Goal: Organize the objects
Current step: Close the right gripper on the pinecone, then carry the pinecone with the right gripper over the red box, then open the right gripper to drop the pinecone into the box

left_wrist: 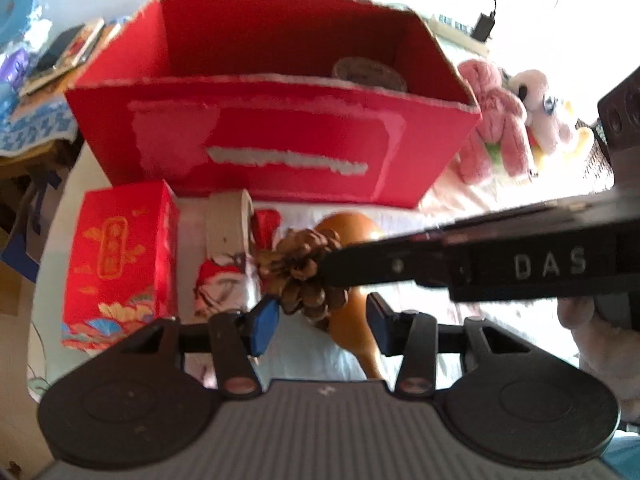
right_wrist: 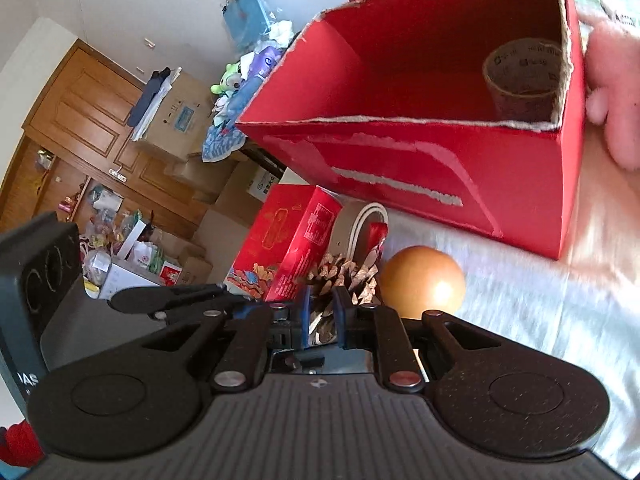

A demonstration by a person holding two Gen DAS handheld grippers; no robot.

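The right gripper [right_wrist: 321, 312], jaws narrowed on the light, brittle pinecone [right_wrist: 344, 280] before the red box [right_wrist: 440, 160], should grip its core; the left gripper [left_wrist: 322, 322] gapes empty.

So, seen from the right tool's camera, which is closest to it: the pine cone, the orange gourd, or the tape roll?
1. Pine cone, between the right tool's fingers.
2. Gourd, just right of it.
3. Tape roll, far back inside the red box.

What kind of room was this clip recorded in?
Probably a lived-in bedroom or spare room used for storage. The work surface looks like a bed sheet with plush toys on it, and behind it stand wooden wardrobe doors and stacked cardboard boxes.
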